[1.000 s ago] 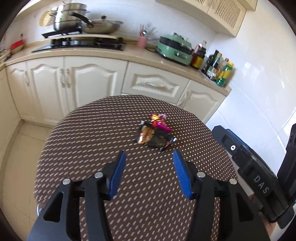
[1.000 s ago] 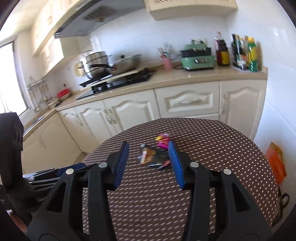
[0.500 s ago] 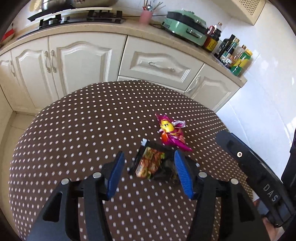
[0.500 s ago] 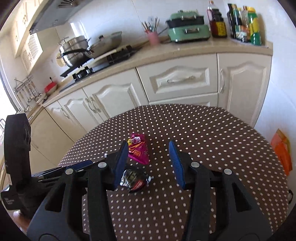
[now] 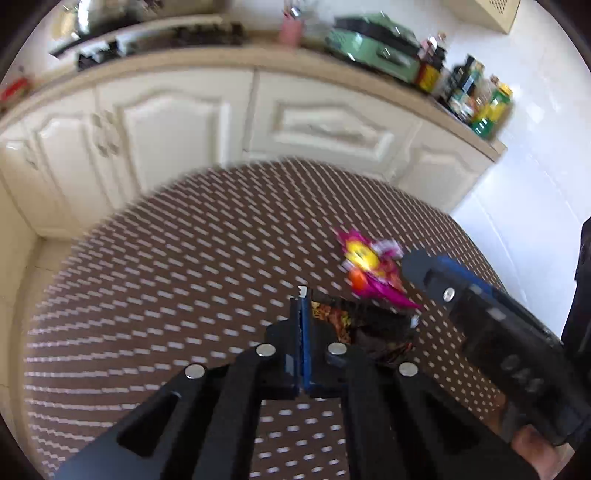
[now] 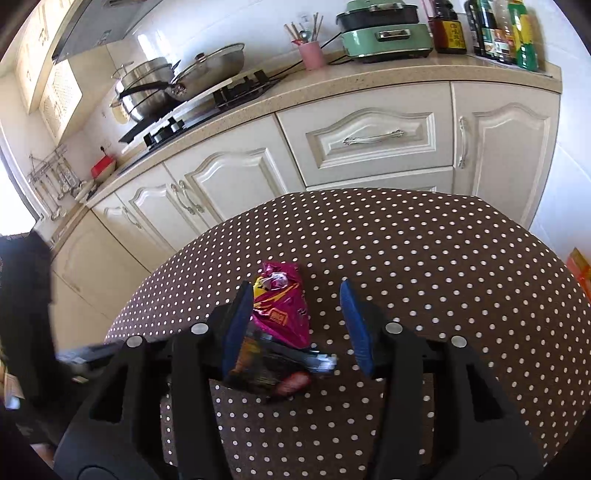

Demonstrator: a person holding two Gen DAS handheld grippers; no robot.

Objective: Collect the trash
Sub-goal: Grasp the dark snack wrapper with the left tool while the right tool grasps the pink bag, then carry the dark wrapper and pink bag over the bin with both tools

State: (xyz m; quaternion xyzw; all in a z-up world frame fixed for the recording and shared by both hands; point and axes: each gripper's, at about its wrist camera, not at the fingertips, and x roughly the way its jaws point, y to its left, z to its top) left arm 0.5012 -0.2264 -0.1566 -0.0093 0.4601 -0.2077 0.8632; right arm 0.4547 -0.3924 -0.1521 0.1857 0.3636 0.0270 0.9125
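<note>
Where the left gripper (image 5: pixel 303 295) points, its two blue pads are pressed flat together, and a small white bit sticks up at the very tip. That looks like an edge of the dark wrapper (image 5: pixel 364 325), which lies just to the right of the tip, but the left view is too blurry to be sure it is pinched. A little further out and to the right lies the pink wrapper (image 5: pixel 369 267), with yellow on it. The black right gripper comes in from the right, close to the pink wrapper. Under it all is the brown table (image 5: pixel 166 295) with white dots. Far back are white cupboards (image 5: pixel 177 122) and some bottles (image 5: pixel 480 99), all smeared.

From the right gripper (image 6: pixel 299 325), things are sharp. Its blue pads stand wide apart with nothing held. The dark wrapper (image 6: pixel 266 369) sits close in, between the pads, up against the left pad. The pink wrapper (image 6: pixel 284 306) lies just past it, partly on top, nearer the left pad than the right. This view shows what the other cannot: the table (image 6: pixel 424 258) has clear round dots. Beyond are cupboards (image 6: pixel 369 140), pots (image 6: pixel 177 85) on a stove, a pink cup (image 6: pixel 312 53) and a green cooker (image 6: pixel 384 31).
</note>
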